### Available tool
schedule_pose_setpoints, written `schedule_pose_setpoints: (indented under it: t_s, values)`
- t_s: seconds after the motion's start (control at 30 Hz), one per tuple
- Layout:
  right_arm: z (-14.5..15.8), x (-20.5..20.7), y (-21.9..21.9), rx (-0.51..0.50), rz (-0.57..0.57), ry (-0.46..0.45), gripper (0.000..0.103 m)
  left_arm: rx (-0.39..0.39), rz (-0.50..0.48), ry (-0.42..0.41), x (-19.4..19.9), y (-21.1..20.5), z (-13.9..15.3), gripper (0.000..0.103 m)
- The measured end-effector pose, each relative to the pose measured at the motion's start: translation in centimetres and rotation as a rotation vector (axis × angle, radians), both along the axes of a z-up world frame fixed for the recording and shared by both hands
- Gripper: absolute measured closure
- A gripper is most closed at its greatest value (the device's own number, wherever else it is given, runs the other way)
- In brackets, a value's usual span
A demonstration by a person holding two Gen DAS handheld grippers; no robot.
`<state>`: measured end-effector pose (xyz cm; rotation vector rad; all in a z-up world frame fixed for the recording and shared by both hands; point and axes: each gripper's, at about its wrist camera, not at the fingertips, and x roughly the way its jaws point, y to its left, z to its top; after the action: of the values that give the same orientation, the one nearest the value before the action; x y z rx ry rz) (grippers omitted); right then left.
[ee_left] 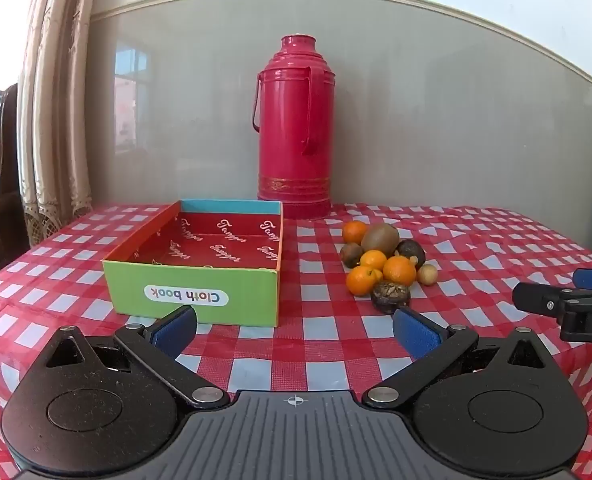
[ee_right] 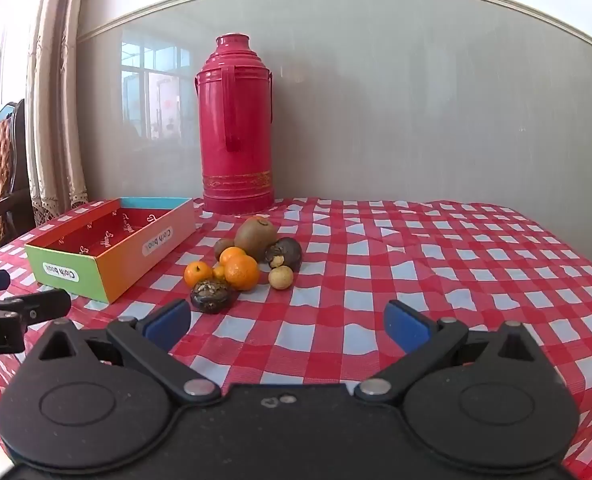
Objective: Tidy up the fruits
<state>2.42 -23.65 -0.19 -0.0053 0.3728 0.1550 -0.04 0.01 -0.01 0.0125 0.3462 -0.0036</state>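
while both tools hang over the near edge of the table, i see my left gripper (ee_left: 293, 330) spread wide with nothing between its blue padded fingers (ee_left: 175, 330), and my right gripper (ee_right: 287, 324) just as released and bare, its black hinged arms splayed over the cloth. the tablecloth (ee_left: 476, 248) is glossy plastic in a red and white check, wrinkled in places. the fruit pile (ee_left: 384, 264) sits on it near the middle, just right of the box and in front of the flask: smooth round oranges (ee_left: 399, 270), a fuzzy brown oval kiwi (ee_left: 380, 237), a smaller kiwi (ee_left: 351, 255) beside it, a dark wrinkled round fruit (ee_right: 283, 253) with a broken patch, a small pale tan ball (ee_right: 280, 277), and nearest me a squat dark fruit (ee_right: 211, 295) with a cracked, crusty top. all pieces lie touching or nearly touching each other, none in the box. the box (ee_left: 193, 298) is shallow open cardboard, green on its near wall, orange on the sides, blue on the far rim, red inside with a repeated white script word i can't read surely; a white oval label reads "cloth book", upside down from my left view. behind stands a tall shiny crimson flask (ee_left: 293, 128), ribbed at the shoulder, with a gold band low down, against a smooth grey wall panel (ee_left: 456, 120). lace-edged curtains (ee_left: 55, 120) hang at the left.
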Motion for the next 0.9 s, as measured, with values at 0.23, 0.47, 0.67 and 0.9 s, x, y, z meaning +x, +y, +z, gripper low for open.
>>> schedule_pose_setpoints:
  t_s: [0.23, 0.47, 0.67, 0.9]
  values:
    - [-0.01, -0.01, 0.04, -0.005, -0.001, 0.008, 0.006, -0.029, -0.003, 0.018, -0.18, 0.36, 0.11, 0.000]
    - [-0.08, -0.10, 0.13, -0.008, 0.001, 0.011, 0.006, -0.019, -0.001, 0.020, 0.12, 0.05, 0.08, 0.000]
    - [-0.09, 0.00, 0.13, -0.009, 0.001, 0.010, 0.006, -0.019, 0.002, 0.020, 0.14, 0.02, 0.11, 0.000]
    - [-0.01, 0.04, 0.28, -0.007, 0.001, 0.008, 0.006, -0.018, 0.002, 0.018, 0.08, -0.02, 0.06, 0.000]
